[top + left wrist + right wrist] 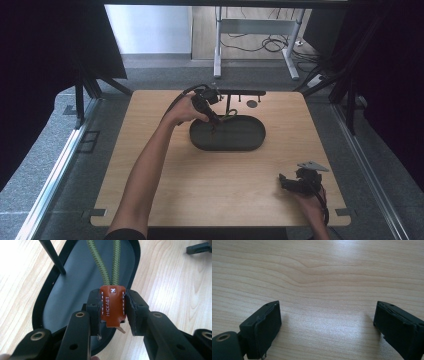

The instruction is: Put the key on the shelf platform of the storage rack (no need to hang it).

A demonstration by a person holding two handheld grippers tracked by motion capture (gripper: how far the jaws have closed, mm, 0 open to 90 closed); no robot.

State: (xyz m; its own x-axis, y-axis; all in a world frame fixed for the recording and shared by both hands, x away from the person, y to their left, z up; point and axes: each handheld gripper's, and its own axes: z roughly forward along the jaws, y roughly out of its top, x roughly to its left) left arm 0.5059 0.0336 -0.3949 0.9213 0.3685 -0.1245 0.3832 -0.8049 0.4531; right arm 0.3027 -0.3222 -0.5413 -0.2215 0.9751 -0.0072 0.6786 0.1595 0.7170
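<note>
Left gripper view: a brown leather tag [112,305] with white stitching is seen pinched between the fingers [93,312] of the left gripper [112,315]; two green cords [107,262] run up from it.
High view: the left gripper [214,131] is seen at the near left part of a black oval tray [250,142]; the tag is too small to be made out there.
Tag's place: held over the tray's [41,305] dark floor, at the far middle of the counter [200,185].
Surroundings: a black stand [235,93] is set just beyond the tray; its post [52,256] crosses the tray's rim.
Right gripper [286,182]: kept near the right corner, well apart from the tray.
Right fingers [265,327]: spread wide over bare wood [324,277], with nothing between them.
</note>
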